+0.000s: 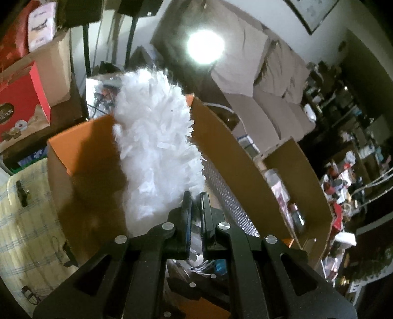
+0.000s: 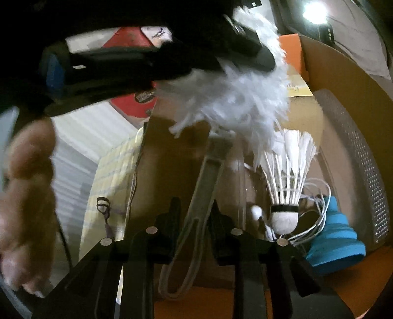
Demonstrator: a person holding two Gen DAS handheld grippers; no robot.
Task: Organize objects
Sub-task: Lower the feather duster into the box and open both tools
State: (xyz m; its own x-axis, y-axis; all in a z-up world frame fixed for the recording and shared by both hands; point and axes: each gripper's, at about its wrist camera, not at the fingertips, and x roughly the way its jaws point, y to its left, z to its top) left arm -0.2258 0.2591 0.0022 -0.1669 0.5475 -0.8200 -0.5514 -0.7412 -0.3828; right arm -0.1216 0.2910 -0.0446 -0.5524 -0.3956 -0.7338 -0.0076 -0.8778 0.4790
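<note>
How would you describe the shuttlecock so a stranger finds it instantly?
Look inside the orange-edged cardboard box, below the white fluffy duster. The shuttlecock stands cork-down beside a blue ribbed cone and white cables; only it has stiff feathers and a black band.

1. My left wrist view looks forward along the left gripper [image 1: 195,196], tilted upward. A white duster [image 1: 157,137] sits very close, filling the centre, above an orange box [image 1: 81,137]. A sofa [image 1: 265,81] and a lamp [image 1: 205,46] lie far behind.
2. My right wrist view looks forward along the right gripper [image 2: 192,203] into the same box [image 2: 292,46], close up. A shuttlecock [image 2: 286,171] is near.
3. Shared by both views: duster [image 2: 245,98], box, lamp [image 2: 315,11]. The right wrist view also catches the left gripper [image 2: 157,56] from below.
</note>
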